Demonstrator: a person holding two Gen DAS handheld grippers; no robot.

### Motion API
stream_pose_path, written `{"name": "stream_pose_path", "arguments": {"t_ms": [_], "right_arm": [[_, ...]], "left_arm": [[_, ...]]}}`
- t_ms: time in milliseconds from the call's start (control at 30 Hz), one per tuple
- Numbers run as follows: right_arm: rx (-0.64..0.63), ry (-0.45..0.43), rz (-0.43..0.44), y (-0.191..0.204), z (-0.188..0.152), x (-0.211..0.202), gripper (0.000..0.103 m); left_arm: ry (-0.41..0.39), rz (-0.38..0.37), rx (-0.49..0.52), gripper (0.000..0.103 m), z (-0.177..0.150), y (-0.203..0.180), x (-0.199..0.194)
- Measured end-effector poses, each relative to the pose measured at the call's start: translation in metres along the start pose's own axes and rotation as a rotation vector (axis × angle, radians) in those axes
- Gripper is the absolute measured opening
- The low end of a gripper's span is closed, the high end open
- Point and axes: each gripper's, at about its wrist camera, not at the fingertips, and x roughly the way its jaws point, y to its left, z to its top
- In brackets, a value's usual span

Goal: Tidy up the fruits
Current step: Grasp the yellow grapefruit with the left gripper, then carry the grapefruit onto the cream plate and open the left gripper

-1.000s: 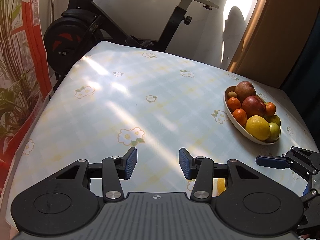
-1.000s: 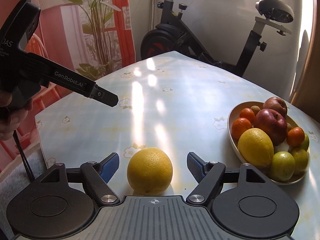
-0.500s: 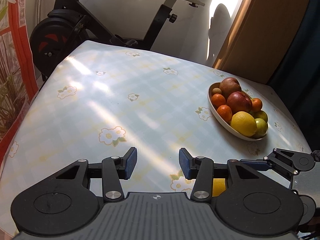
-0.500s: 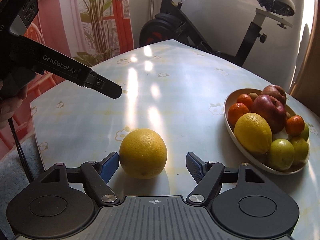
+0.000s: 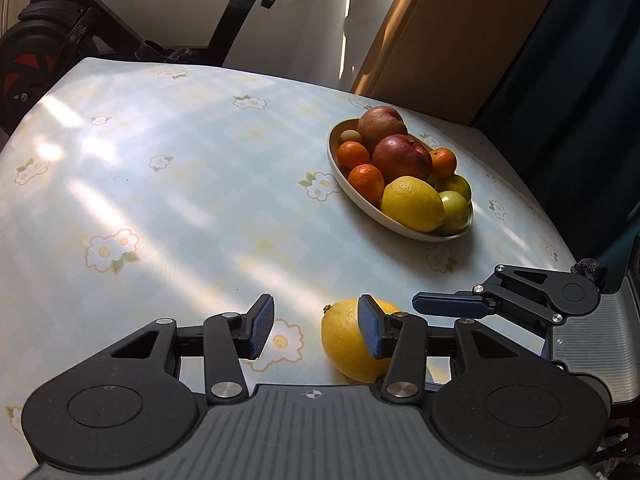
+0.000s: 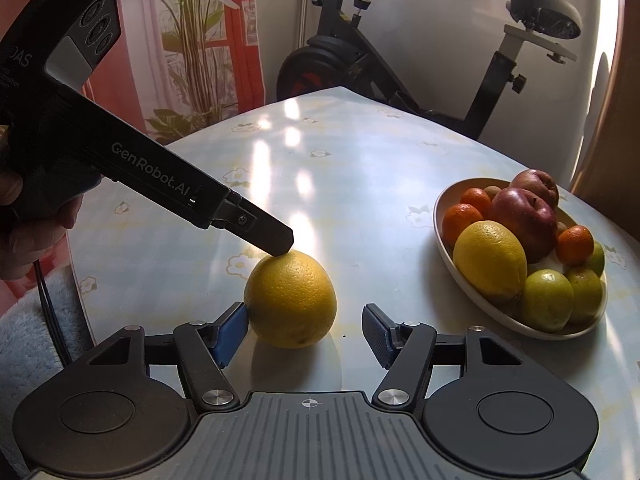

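A loose yellow citrus fruit (image 6: 291,299) lies on the tablecloth, also in the left wrist view (image 5: 345,340), partly behind my left gripper's right finger. My right gripper (image 6: 301,338) is open around it; its left pad touches the fruit, its right pad stands clear. My left gripper (image 5: 315,332) is open and empty; from the right wrist view its finger tip (image 6: 276,242) rests at the fruit's top. A beige oval bowl (image 5: 340,172) holds apples, mandarins, a lemon and green fruits; it also shows at the right (image 6: 444,248).
The table (image 5: 160,200) has a pale blue flowered cloth with sun patches. An exercise bike (image 6: 360,68) stands behind the far edge. A potted plant (image 6: 196,40) and red curtain are at the left. A brown panel (image 5: 448,36) is behind the bowl.
My left gripper has swung right and down until its finger reaches the loose fruit. The fruit now sits against my right gripper's left pad instead of centred.
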Motion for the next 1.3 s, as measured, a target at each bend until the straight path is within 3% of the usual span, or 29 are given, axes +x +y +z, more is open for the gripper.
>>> {"name": "stream_pose_path", "arguments": {"t_ms": [333,733,1300], "right_arm": [[0.012,0.016,0.014,-0.004,-0.010,0.003,0.045],[0.102,-0.017,0.043,-0.021,-0.020,-0.002,0.045],[0.172,-0.079,0.055,-0.030,-0.027,-0.001,0.047]], "left_arm": [[0.032,-0.086,-0.082,0.049,0.009,-0.001,0.014],[0.083,-0.207,-0.162,0.049,0.008,-0.007,0.034],[0.089,-0.211,-0.155,0.048,0.010,-0.011,0.041]]}}
